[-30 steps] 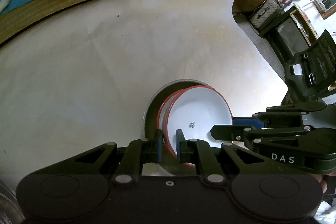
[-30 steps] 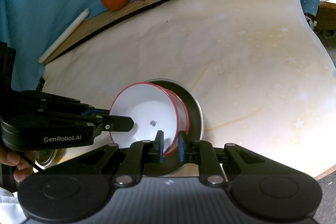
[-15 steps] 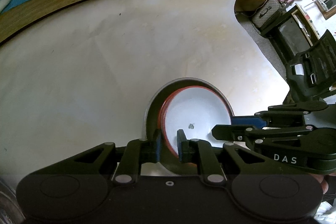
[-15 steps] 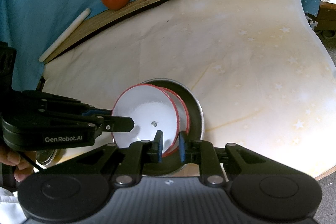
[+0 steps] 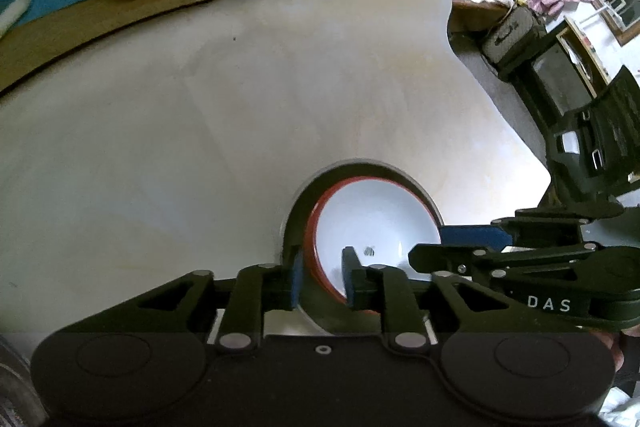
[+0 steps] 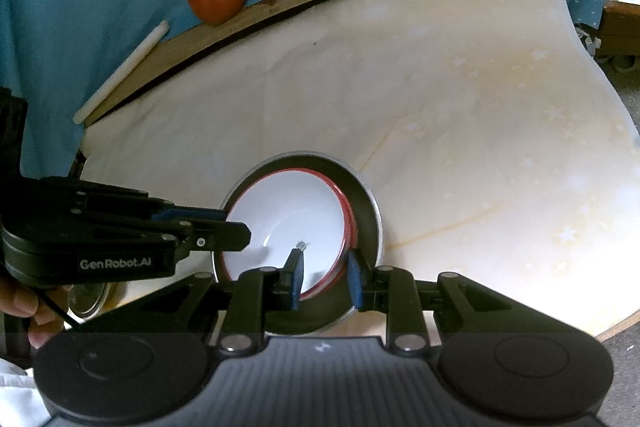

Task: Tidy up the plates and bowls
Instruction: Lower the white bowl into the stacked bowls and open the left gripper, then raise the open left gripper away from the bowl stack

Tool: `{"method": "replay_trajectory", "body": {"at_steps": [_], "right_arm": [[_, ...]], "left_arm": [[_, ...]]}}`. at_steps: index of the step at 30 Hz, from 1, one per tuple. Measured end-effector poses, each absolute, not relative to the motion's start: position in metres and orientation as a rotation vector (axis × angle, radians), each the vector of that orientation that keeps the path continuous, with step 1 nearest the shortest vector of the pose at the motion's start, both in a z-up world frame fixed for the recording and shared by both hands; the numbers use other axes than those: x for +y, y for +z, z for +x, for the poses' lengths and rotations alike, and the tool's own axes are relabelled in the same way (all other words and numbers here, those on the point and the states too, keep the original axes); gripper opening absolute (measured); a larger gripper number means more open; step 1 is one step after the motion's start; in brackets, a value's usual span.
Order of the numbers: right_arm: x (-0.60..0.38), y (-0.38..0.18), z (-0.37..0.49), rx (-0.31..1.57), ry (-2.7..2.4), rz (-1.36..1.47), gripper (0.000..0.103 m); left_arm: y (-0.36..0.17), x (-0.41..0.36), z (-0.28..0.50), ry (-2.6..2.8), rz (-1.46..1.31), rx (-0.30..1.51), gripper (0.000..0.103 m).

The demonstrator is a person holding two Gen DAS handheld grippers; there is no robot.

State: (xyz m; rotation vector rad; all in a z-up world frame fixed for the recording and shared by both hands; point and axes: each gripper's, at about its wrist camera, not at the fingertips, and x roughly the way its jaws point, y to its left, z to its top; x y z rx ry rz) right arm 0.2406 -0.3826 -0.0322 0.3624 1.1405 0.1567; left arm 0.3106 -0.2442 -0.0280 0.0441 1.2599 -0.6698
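Two red-rimmed white bowls (image 6: 288,223), nested, sit inside one dark metal pan (image 6: 366,211) near the cream mat's (image 6: 460,147) front edge, bare mat lying beyond, while the left gripper (image 5: 320,277) and right gripper (image 6: 324,279) each straddle the bowls' near rim, jaws parted.

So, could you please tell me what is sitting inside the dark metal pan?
Inside the dark metal pan sit nested red-rimmed white bowls: the top one and a second rim beneath show. Anything lower, and the pan's floor, is covered.
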Motion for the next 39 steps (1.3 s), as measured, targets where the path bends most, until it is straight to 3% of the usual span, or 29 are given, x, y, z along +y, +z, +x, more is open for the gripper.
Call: {"method": "replay_trajectory", "body": {"at_steps": [10, 15, 21, 30, 36, 39], "right_arm": [[-0.388, -0.022, 0.234, 1.112, 0.141, 0.373, 0.048], [-0.390, -0.019, 0.233, 1.102, 0.133, 0.381, 0.060], [-0.393, -0.015, 0.232, 1.090, 0.125, 0.388, 0.081], [-0.397, -0.015, 0.231, 1.083, 0.113, 0.393, 0.089], [-0.399, -0.015, 0.229, 1.077, 0.109, 0.401, 0.101], [-0.401, -0.014, 0.226, 1.071, 0.105, 0.408, 0.103]], "left_arm": [[-0.015, -0.231, 0.311, -0.628, 0.006, 1.198, 0.049], [-0.011, -0.228, 0.311, -0.616, 0.003, 1.174, 0.071], [-0.008, -0.225, 0.313, -0.597, -0.006, 1.162, 0.091], [-0.010, -0.223, 0.317, -0.569, -0.011, 1.162, 0.102], [-0.011, -0.219, 0.317, -0.546, -0.026, 1.168, 0.102], [-0.011, -0.216, 0.316, -0.536, -0.029, 1.158, 0.102]]}}
